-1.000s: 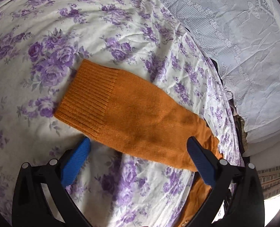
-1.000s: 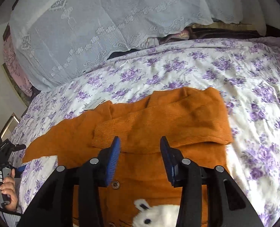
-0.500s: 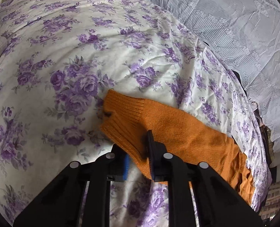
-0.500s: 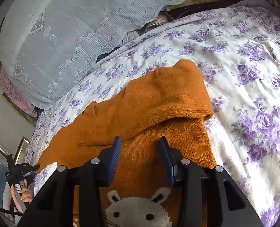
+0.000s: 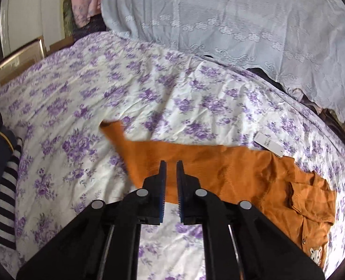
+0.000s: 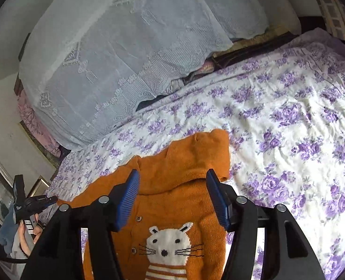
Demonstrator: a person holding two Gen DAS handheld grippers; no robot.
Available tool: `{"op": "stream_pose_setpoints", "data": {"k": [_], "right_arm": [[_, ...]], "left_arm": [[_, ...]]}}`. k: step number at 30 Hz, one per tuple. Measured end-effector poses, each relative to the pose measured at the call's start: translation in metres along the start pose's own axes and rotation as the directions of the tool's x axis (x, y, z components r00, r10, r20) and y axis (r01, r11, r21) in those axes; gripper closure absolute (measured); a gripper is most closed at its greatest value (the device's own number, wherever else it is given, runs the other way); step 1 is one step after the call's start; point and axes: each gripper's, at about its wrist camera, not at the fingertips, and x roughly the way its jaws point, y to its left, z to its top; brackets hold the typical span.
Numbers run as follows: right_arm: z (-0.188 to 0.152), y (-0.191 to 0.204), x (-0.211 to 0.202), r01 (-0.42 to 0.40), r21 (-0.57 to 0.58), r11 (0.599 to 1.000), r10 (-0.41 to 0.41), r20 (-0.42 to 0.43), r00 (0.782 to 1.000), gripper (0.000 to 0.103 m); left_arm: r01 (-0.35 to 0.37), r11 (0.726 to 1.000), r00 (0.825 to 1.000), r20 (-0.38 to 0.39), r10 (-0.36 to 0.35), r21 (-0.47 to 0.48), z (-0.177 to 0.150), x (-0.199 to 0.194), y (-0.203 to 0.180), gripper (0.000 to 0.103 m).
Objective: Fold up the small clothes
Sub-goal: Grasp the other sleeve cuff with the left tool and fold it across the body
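An orange knit sweater (image 5: 242,170) lies on the flowered bed sheet (image 5: 149,81). My left gripper (image 5: 171,165) is shut on its outstretched sleeve (image 5: 139,154) near the cuff (image 5: 113,127), which flaps up off the sheet. In the right wrist view the sweater (image 6: 184,200) shows a white animal face (image 6: 167,242), and its other sleeve (image 6: 195,158) lies folded across the chest. My right gripper (image 6: 172,177) hovers over the chest with its jaws opening and nothing pressed between them. At far left there, a hand (image 6: 25,235) holds the left gripper (image 6: 52,198).
A white lace cover (image 5: 219,11) drapes over a pile behind the bed. Striped dark clothing (image 5: 4,186) lies at the left edge. A paper tag (image 5: 268,143) rests by the sweater's shoulder. Flowered sheet (image 6: 289,128) stretches to the right of the sweater.
My left gripper went from wide open to shut on the sleeve, then rose and swung with it. My right gripper drew back over the sweater and its jaws spread wider.
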Motion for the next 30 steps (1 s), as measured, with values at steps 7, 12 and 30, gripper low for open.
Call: {"op": "stream_pose_setpoints", "data": {"k": [7, 12, 30], "right_arm": [[0.002, 0.017, -0.027, -0.069, -0.094, 0.993, 0.071, 0.016, 0.997, 0.035], [0.0, 0.013, -0.027, -0.085, -0.098, 0.991, 0.086, -0.003, 0.996, 0.032], [-0.012, -0.008, 0.0, -0.027, -0.002, 1.0, 0.027, -0.066, 0.997, 0.032]], "left_arm": [[0.016, 0.987, 0.997, 0.067, -0.027, 0.159, -0.002, -0.05, -0.08, 0.095], [0.057, 0.982, 0.996, 0.054, -0.068, 0.178, -0.009, -0.057, -0.111, 0.088], [0.148, 0.785, 0.941, -0.16, -0.3, -0.602, -0.038, 0.089, 0.107, 0.063]]}}
